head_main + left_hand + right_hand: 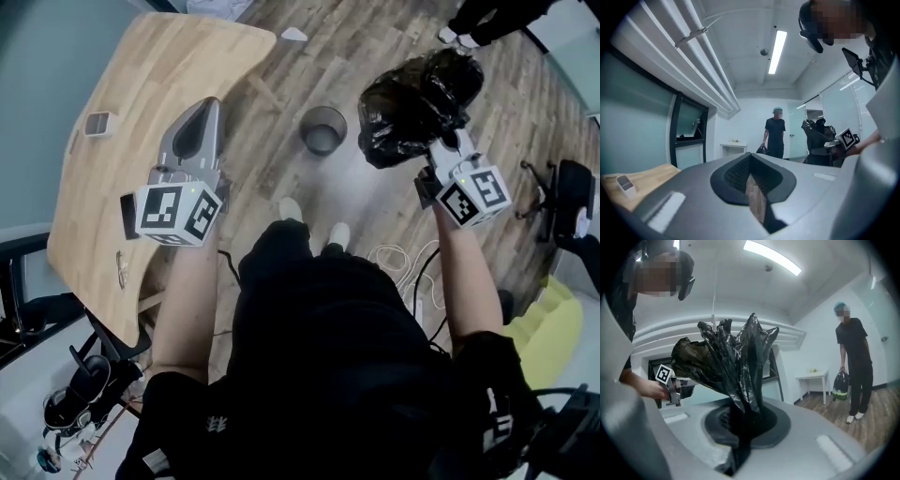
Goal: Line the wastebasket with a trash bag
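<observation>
A small dark wastebasket [323, 129] stands on the wooden floor ahead of my feet. My right gripper [448, 142] is shut on a crumpled black trash bag [417, 105], held in the air to the right of the basket. In the right gripper view the trash bag [726, 359] billows up out of the closed jaws of the right gripper [743, 423]. My left gripper [208, 108] hovers over the edge of the wooden table [131, 187], left of the basket. The left gripper [752, 188] is shut with nothing between its jaws.
A small white object [97, 123] lies on the table. White cables [403, 262] trail on the floor at my right, near an office chair [574, 211]. A person in black [853, 366] stands across the room with a bag, beside a small white table [813, 379].
</observation>
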{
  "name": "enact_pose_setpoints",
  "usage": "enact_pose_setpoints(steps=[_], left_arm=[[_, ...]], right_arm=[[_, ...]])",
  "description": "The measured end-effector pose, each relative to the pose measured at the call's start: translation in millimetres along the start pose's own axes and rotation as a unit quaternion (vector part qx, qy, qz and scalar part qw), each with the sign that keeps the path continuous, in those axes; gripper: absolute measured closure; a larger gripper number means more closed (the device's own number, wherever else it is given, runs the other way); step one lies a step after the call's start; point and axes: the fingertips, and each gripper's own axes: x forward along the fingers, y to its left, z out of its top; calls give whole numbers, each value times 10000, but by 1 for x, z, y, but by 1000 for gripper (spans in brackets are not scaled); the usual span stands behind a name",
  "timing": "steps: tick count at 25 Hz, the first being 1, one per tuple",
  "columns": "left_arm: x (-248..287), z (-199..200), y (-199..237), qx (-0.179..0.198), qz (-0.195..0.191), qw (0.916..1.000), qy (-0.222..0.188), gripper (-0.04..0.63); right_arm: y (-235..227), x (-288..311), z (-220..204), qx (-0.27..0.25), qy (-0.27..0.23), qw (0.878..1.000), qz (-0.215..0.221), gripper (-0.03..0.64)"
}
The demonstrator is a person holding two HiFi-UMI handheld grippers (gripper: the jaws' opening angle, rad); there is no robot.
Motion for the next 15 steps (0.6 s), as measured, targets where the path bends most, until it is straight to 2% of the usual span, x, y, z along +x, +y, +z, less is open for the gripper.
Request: enact_pose_setpoints(steps=[3, 8, 12, 15], left_arm=[[10, -6, 13, -8, -49, 10000, -17, 590], [57, -22, 56, -150, -266, 9995, 71, 589], [83, -40, 75, -294, -464, 9983, 181, 589], [109, -46, 80, -167, -705, 9972, 196, 589]], right_arm=[[-5, 19, -3, 85, -31, 10000, -24, 614], [-13, 72, -2, 206, -42, 9996, -189, 614], [-10, 118, -16, 124, -80, 9999, -27, 615], [-17, 145, -29, 119, 25, 9998, -144, 614]])
